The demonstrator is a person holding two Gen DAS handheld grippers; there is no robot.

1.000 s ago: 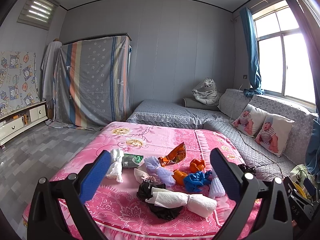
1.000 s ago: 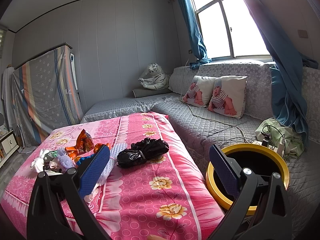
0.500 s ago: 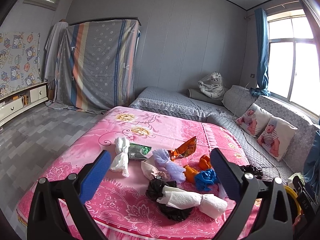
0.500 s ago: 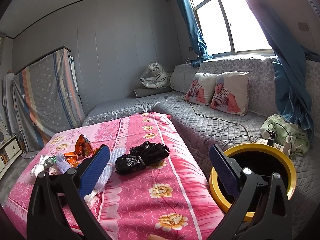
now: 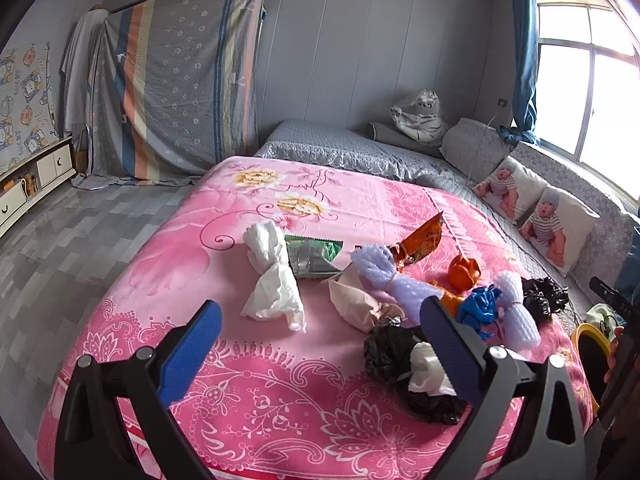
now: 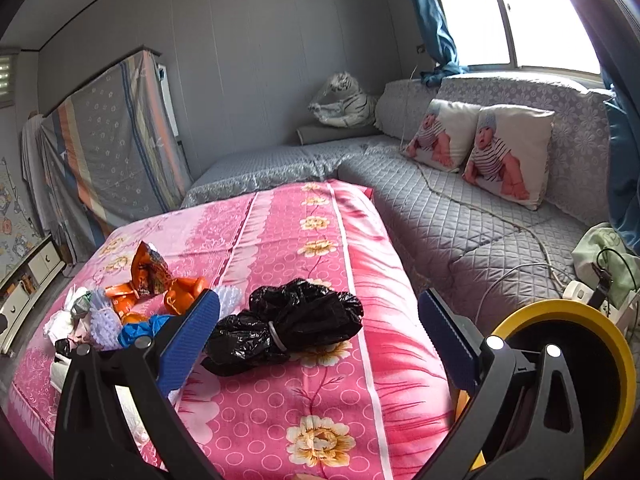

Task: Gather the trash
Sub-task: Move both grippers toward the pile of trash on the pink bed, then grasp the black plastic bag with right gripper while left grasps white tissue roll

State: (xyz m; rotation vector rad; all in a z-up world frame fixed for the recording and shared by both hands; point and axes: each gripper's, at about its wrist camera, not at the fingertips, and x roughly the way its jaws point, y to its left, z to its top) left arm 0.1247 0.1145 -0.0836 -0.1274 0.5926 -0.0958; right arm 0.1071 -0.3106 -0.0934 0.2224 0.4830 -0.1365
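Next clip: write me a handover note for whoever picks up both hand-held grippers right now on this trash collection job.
Left hand-held gripper: open, empty, above the near part of the pink bedspread, aimed at the trash pile.
Right hand-held gripper: open, empty, with the tied black plastic bag lying between and beyond its fingers.
Trash on the bed: white tissue wad, green wrapper, orange snack packet, purple foam net, blue bag, black bag with paper roll.
Yellow-rimmed bin: beside the bed, on the right.
Done: nothing visibly collected.
Left: every piece, likely starting with the black bag.
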